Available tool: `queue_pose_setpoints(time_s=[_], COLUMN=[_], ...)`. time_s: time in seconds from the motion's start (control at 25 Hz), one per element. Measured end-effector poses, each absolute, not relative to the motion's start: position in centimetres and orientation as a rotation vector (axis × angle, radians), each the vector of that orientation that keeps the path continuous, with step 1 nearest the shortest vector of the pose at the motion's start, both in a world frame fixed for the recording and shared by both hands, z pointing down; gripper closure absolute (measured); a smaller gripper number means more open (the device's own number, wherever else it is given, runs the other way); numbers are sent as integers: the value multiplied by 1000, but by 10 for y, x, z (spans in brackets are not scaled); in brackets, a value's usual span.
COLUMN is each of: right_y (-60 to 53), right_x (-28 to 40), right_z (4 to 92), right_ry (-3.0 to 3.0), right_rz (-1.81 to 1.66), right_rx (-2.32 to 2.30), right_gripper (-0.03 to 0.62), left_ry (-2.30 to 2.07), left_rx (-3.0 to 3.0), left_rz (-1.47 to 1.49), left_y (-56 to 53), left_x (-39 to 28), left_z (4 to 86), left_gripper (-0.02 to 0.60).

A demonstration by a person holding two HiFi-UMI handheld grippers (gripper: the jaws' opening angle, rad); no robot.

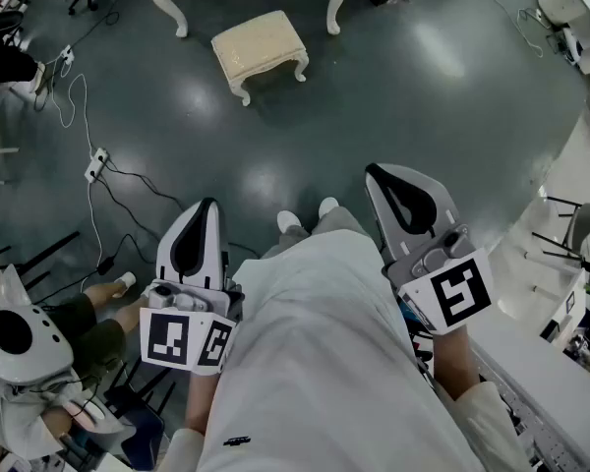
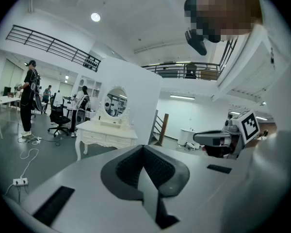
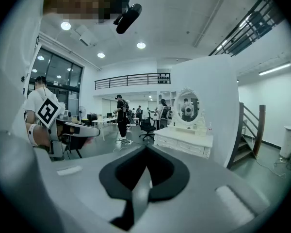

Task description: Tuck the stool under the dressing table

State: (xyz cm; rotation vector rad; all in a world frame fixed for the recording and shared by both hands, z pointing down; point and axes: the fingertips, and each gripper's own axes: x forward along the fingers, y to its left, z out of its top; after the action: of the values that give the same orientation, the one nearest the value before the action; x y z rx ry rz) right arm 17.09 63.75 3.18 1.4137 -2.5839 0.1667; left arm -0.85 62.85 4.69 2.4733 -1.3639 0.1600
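The dressing table [image 1: 182, 6] is cut off by the top edge of the head view, and I see only its legs. The stool [image 1: 261, 47] stands on the floor near it, well apart from my grippers. The left gripper [image 1: 207, 207] and the right gripper [image 1: 376, 172] point almost level, tilted slightly downward. Both have their jaws closed together and hold nothing.

One stool [image 1: 259, 46], one dressing table [image 2: 106, 132]
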Motion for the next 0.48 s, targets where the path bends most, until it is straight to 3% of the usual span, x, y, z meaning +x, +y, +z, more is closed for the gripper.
queue_pose_setpoints(time_s=[0.48], right_y=[624], right_x=[221], right_z=[18], right_ry=[-2713], right_rz=[327], right_rx=[1423], right_gripper=[595], left_ry=[-1363], left_rx=[2372], left_rz=[117], left_y=[621], left_x=[40], left_z=[35], left_gripper=[575])
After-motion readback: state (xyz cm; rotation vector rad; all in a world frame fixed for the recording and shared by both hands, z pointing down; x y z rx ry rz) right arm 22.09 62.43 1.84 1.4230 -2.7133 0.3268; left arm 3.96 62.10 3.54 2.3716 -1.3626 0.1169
